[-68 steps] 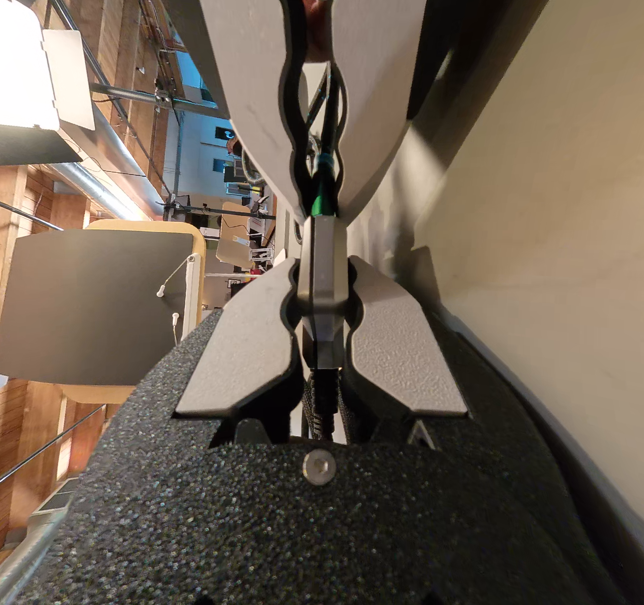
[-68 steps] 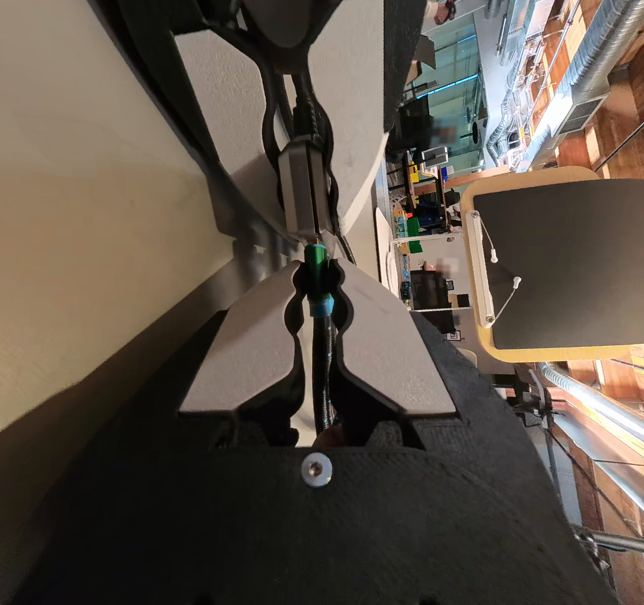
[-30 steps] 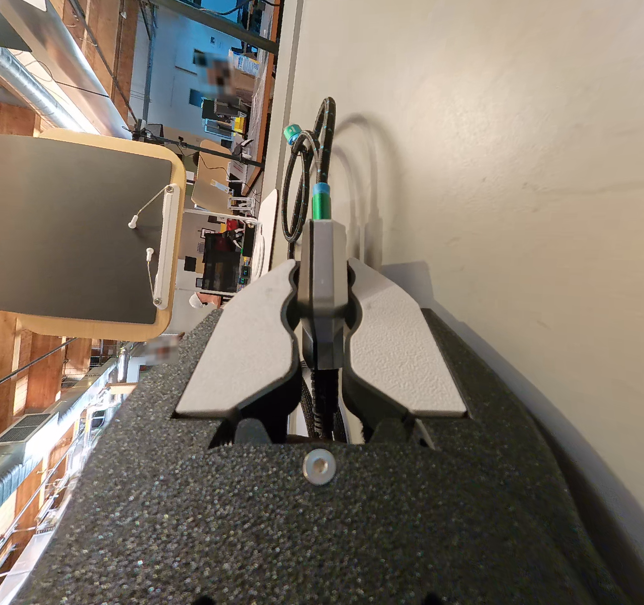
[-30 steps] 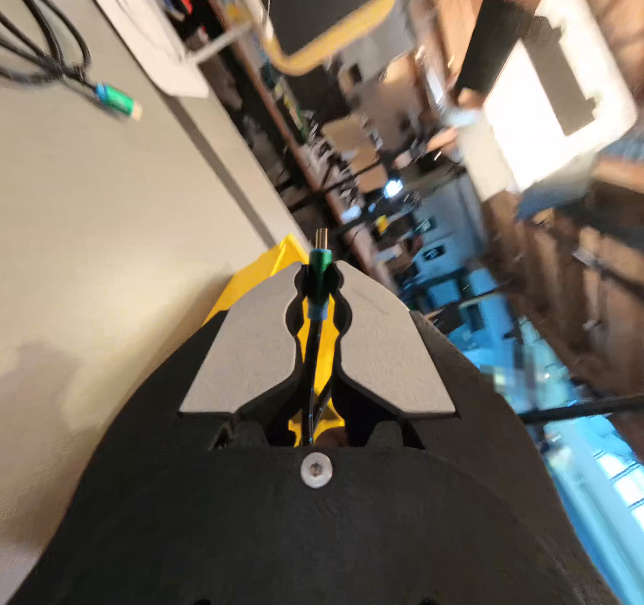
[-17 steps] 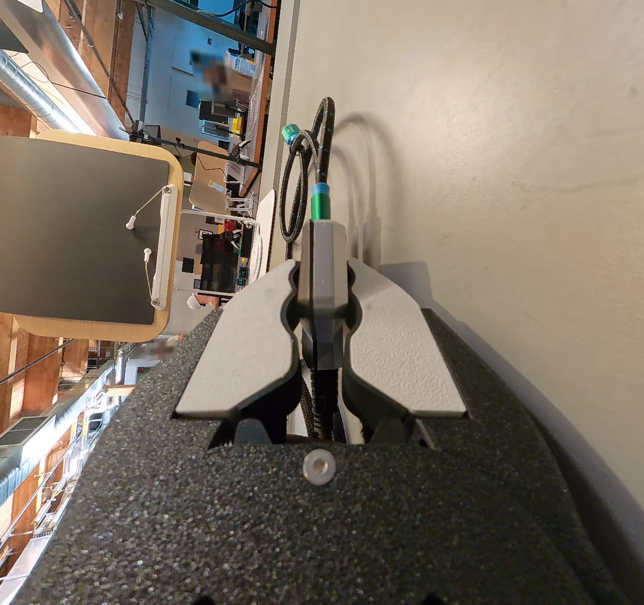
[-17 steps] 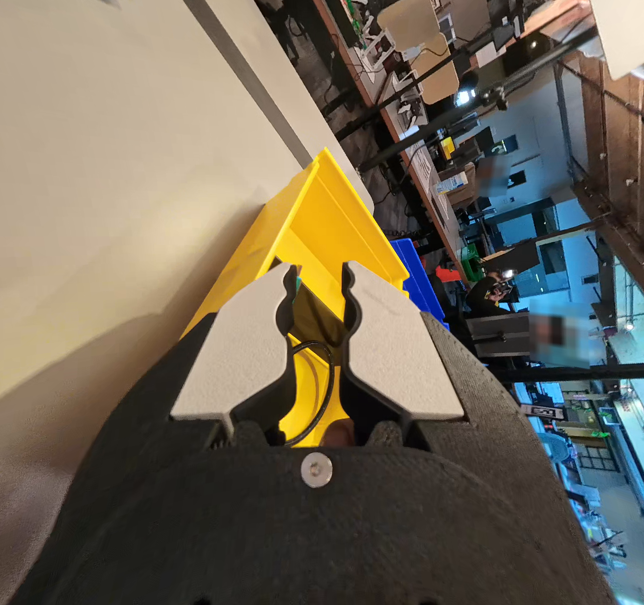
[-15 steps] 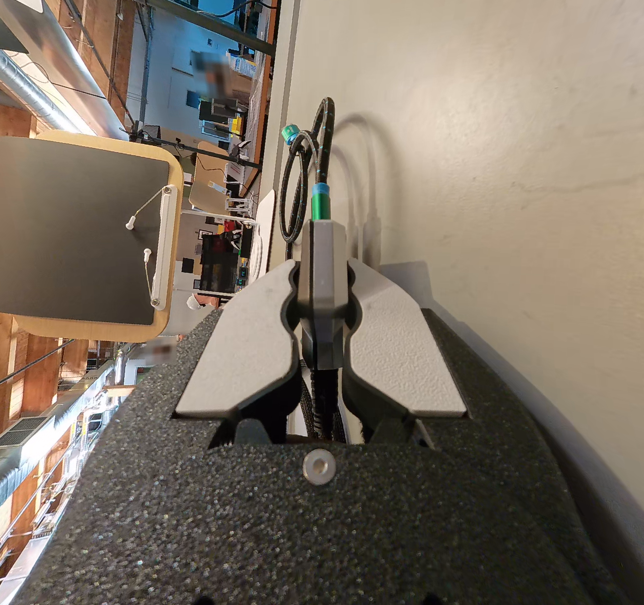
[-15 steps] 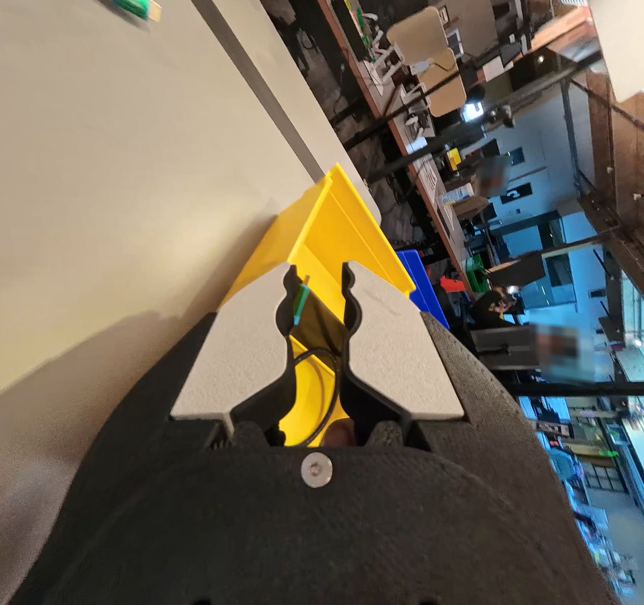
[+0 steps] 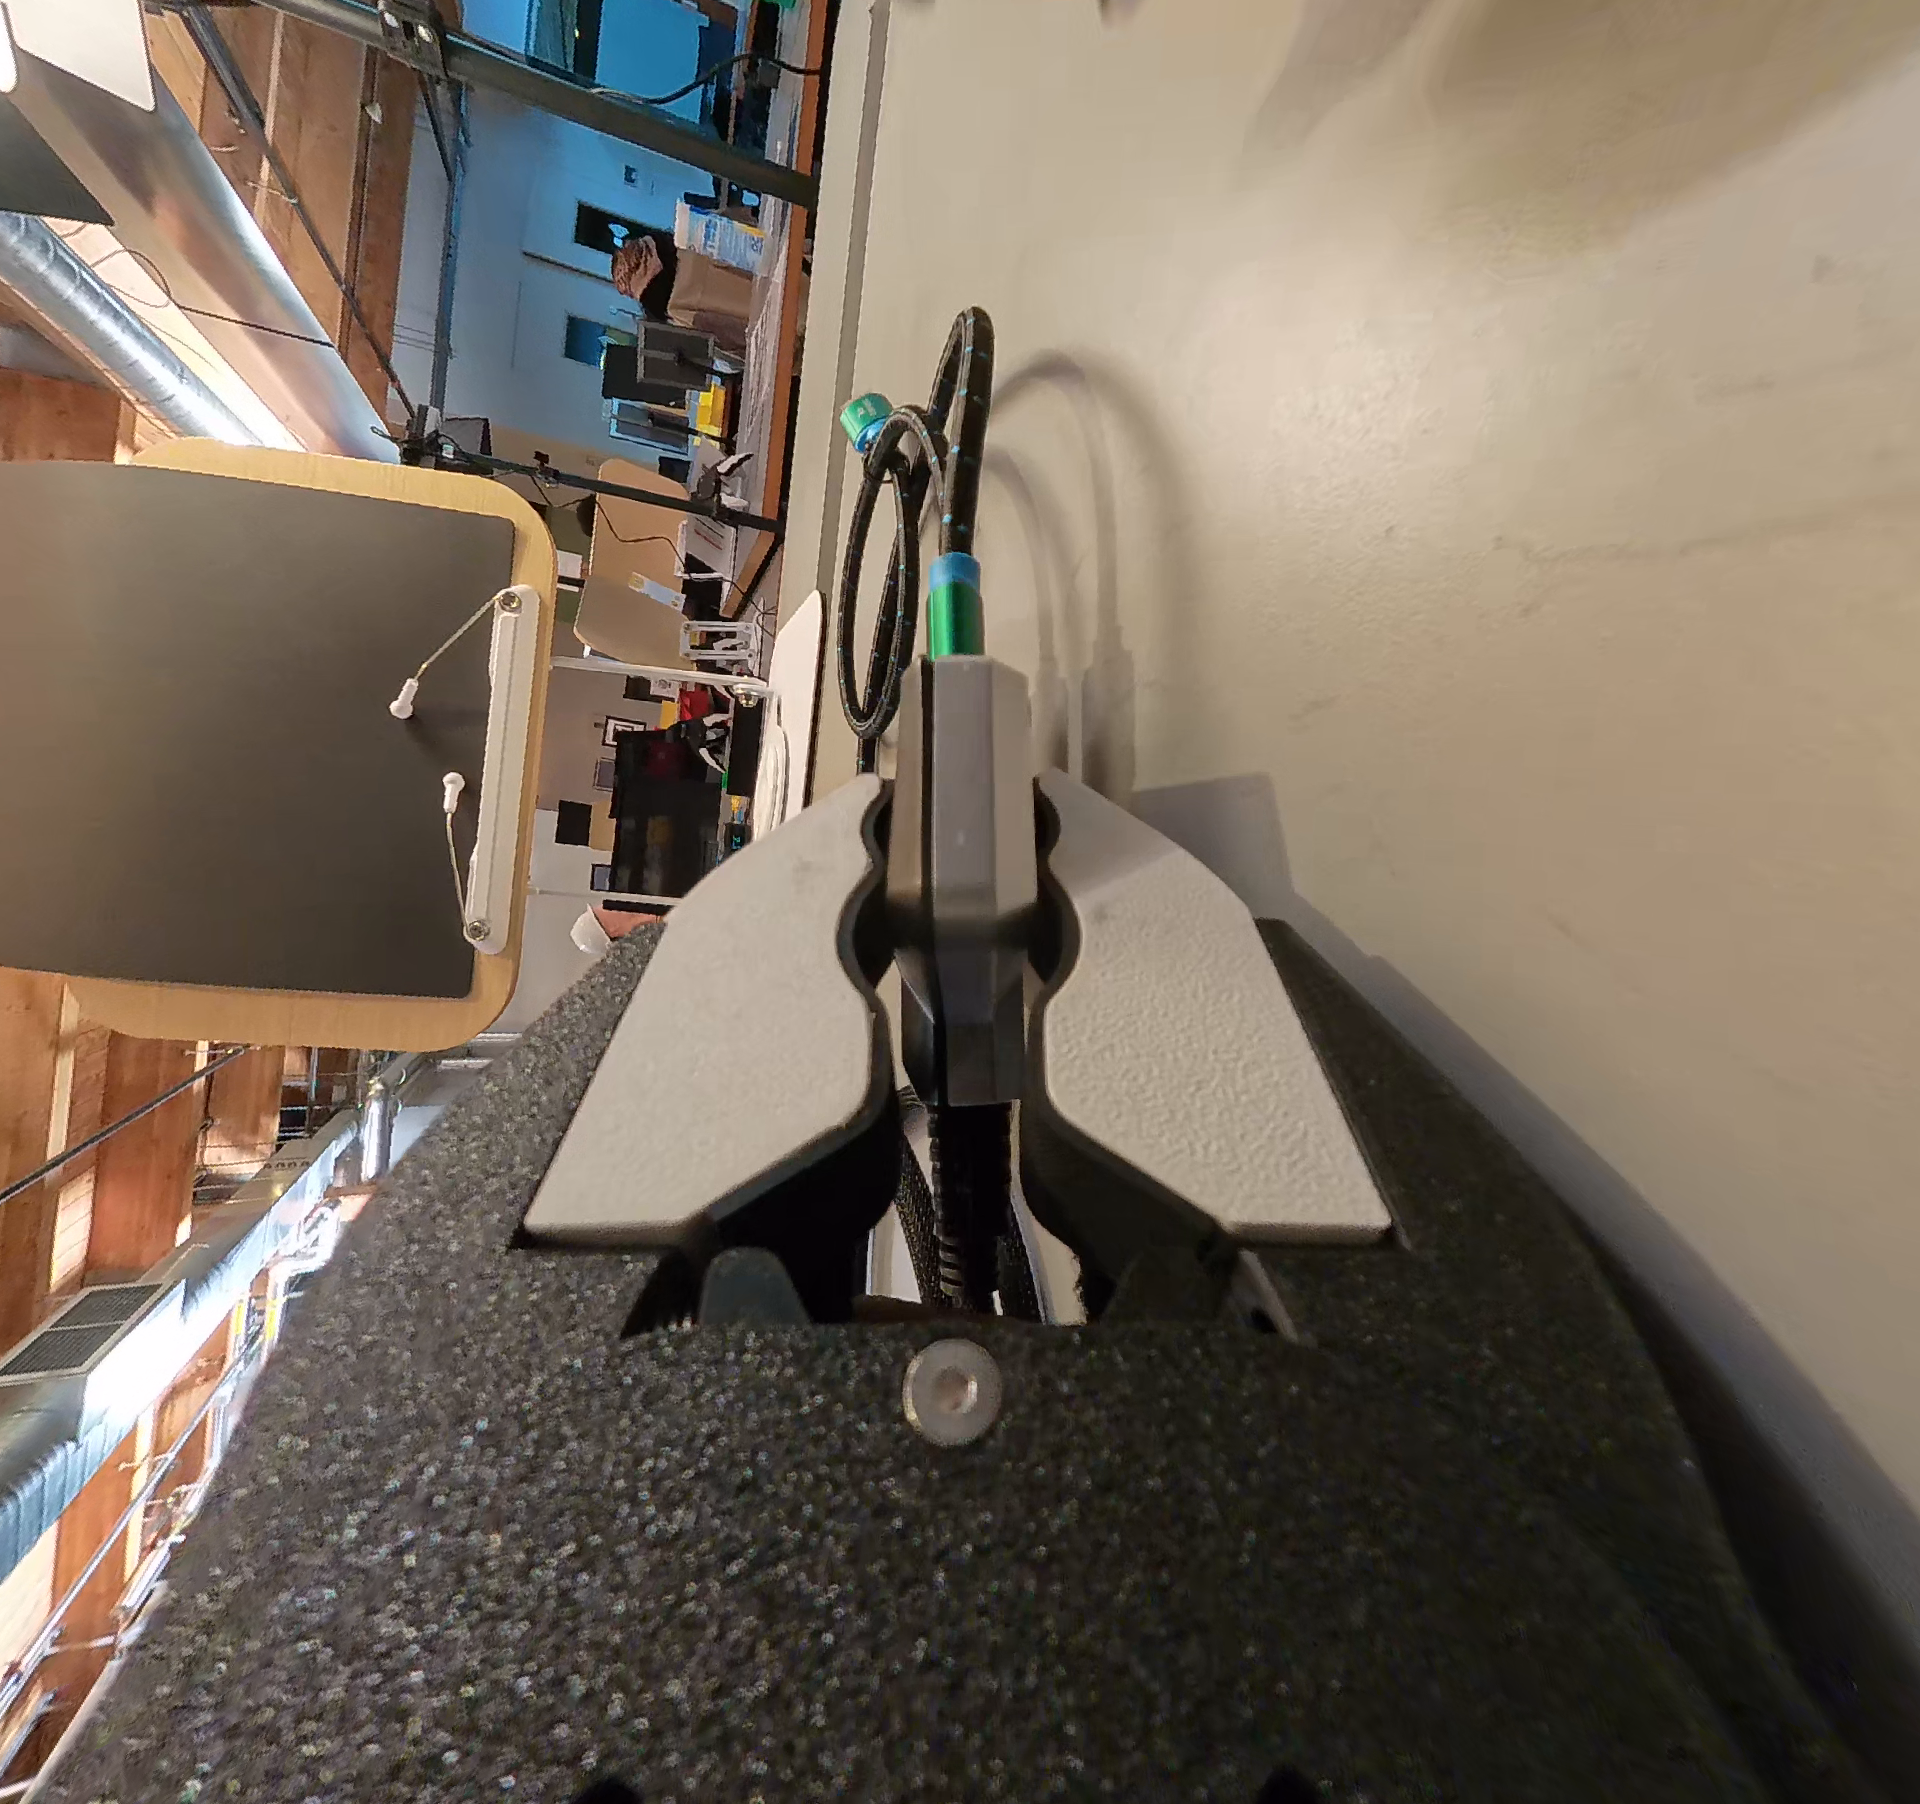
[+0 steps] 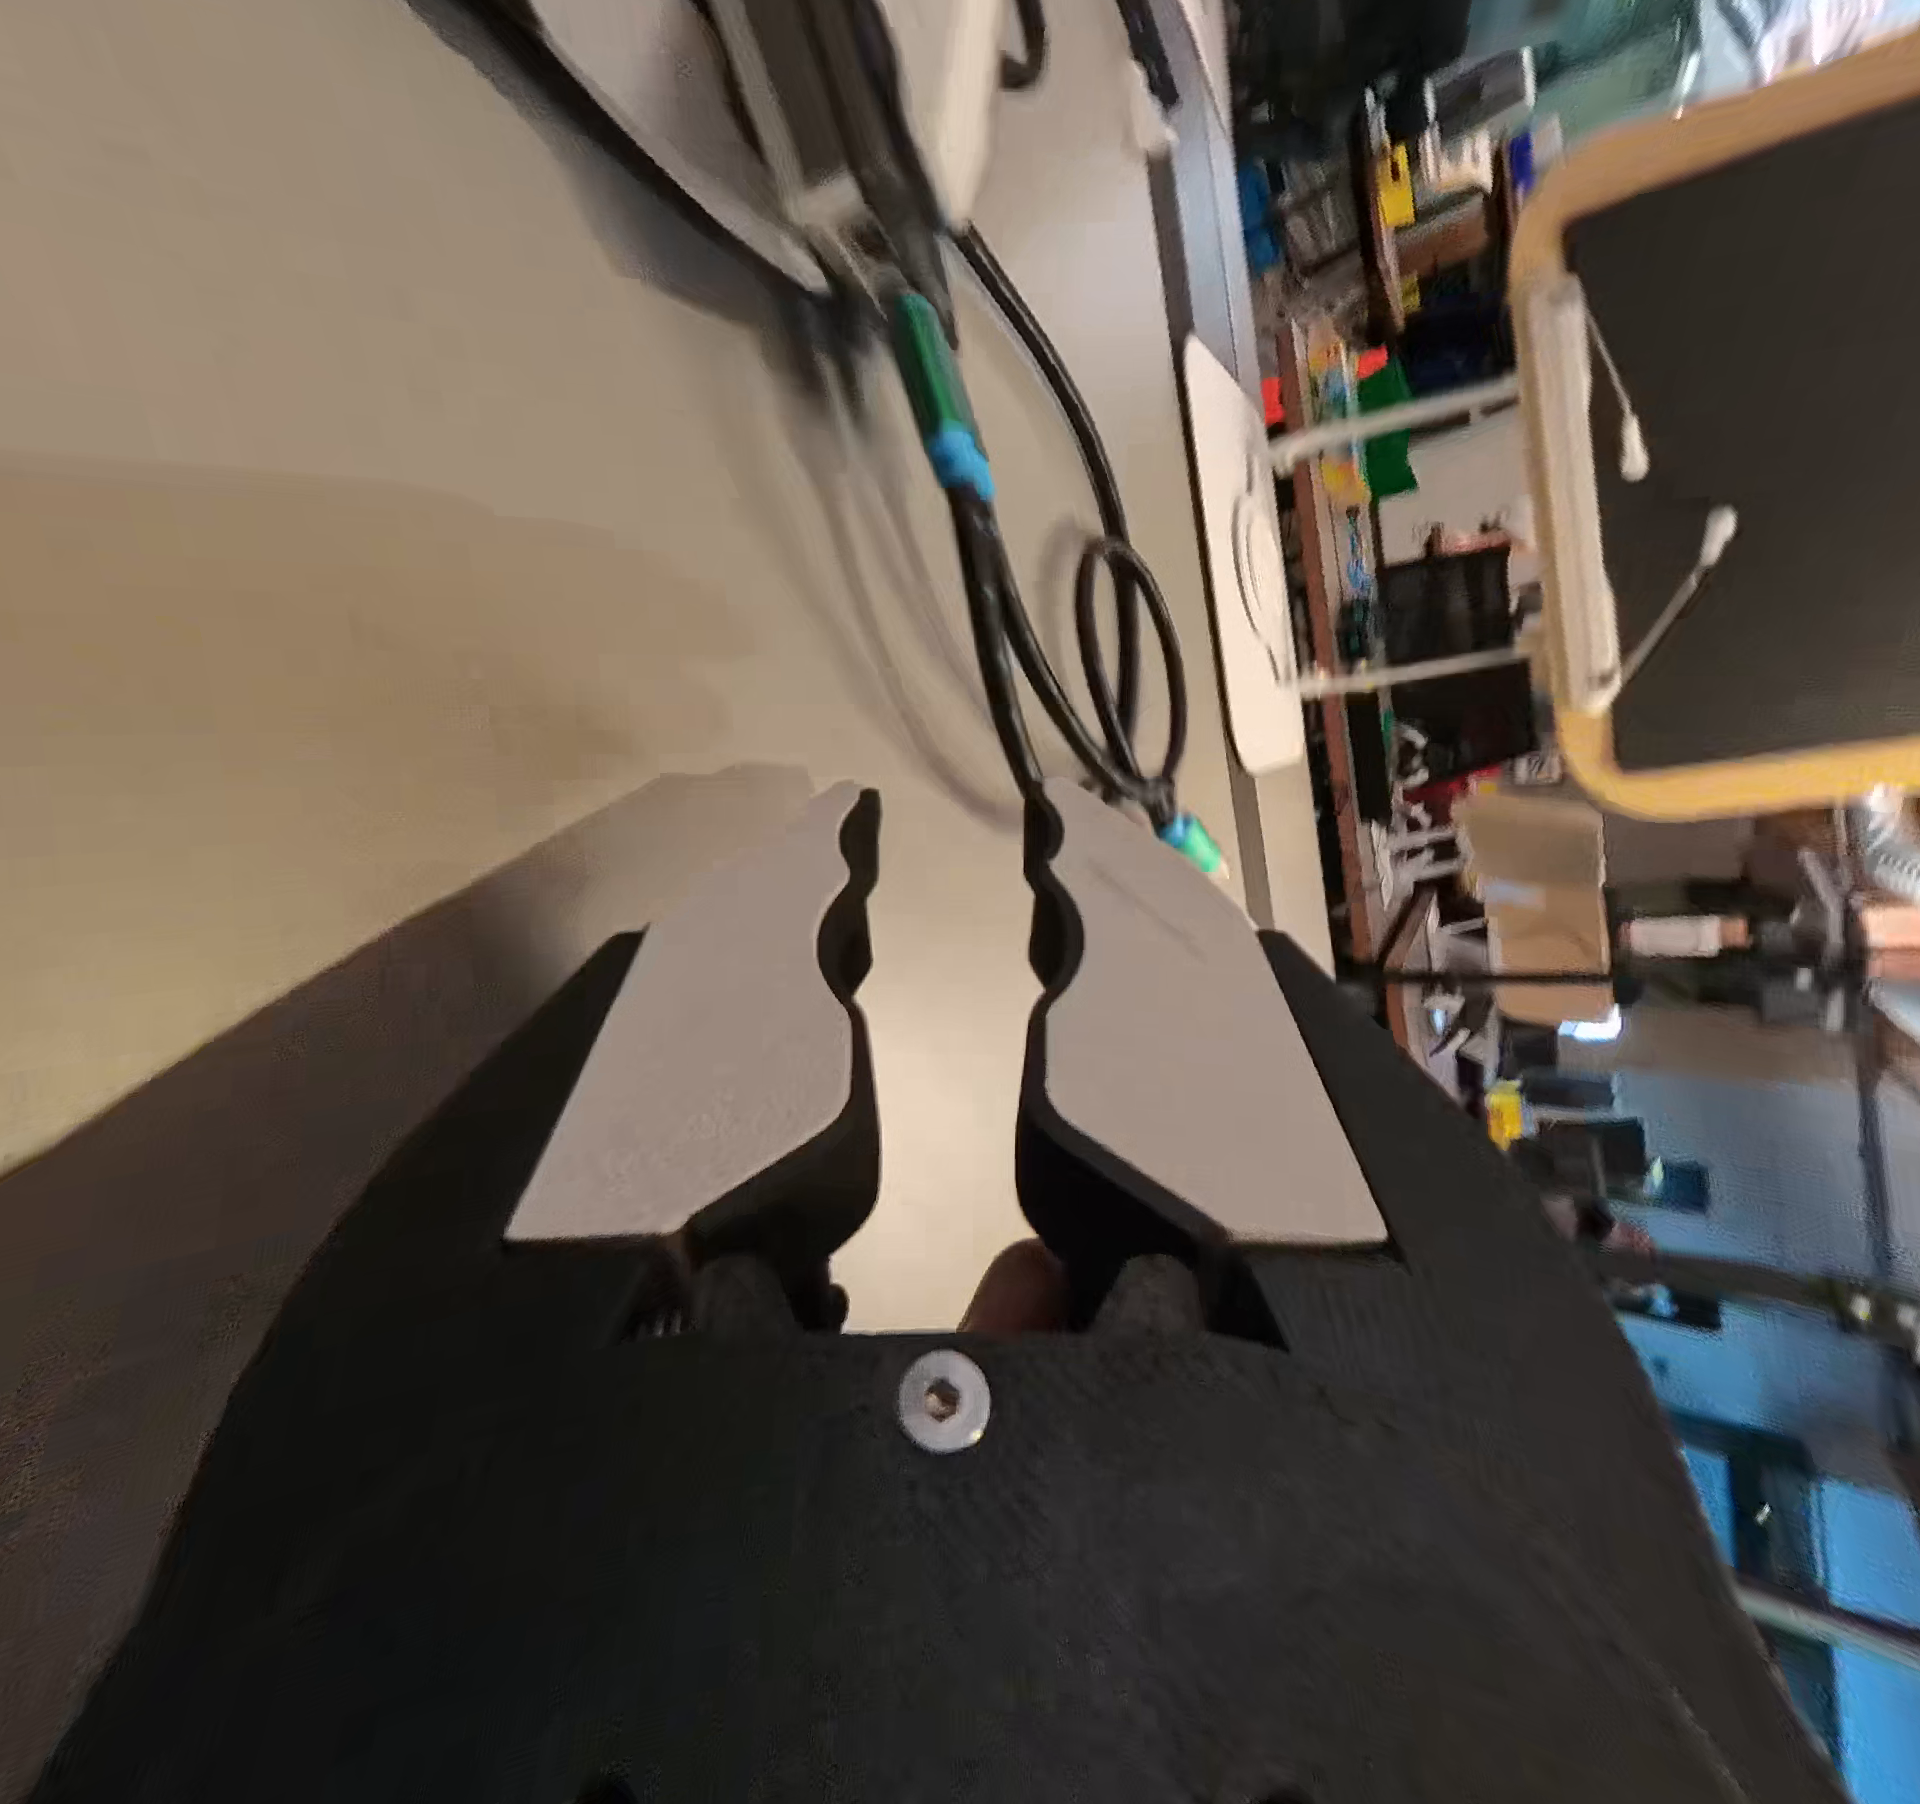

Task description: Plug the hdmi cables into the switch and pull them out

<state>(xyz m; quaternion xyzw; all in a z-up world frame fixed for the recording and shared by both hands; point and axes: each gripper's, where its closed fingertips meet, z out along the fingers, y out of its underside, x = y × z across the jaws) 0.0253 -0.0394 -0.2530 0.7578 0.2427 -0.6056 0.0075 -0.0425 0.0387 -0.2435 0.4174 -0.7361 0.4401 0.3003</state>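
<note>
My left gripper point(image 9: 961, 804) is shut on the grey HDMI switch point(image 9: 961, 850) and holds it on its side close to the beige table point(image 9: 1455, 404). A green HDMI plug point(image 9: 954, 616) with a blue collar sits in the switch's far end. Its black braided cable point(image 9: 883, 591) loops on the table and ends in a free green plug point(image 9: 860, 421). My right gripper point(image 10: 951, 809) is open and empty. It faces the blurred switch point(image 10: 821, 92), the plugged-in green plug point(image 10: 930, 372), the cable loop point(image 10: 1127, 663) and the free plug point(image 10: 1195, 845).
A white flat pad point(image 10: 1247, 559) lies at the table's far edge beyond the cable. A black board with a light wood frame point(image 9: 239, 715) stands past the table. Workshop benches and shelves fill the background. One gripper's finger ends stand about 11 cm off the other's.
My right gripper opened and let go of its green-plugged cable over a yellow bin. It then swung round to face the switch. My left gripper has kept still with the switch.
</note>
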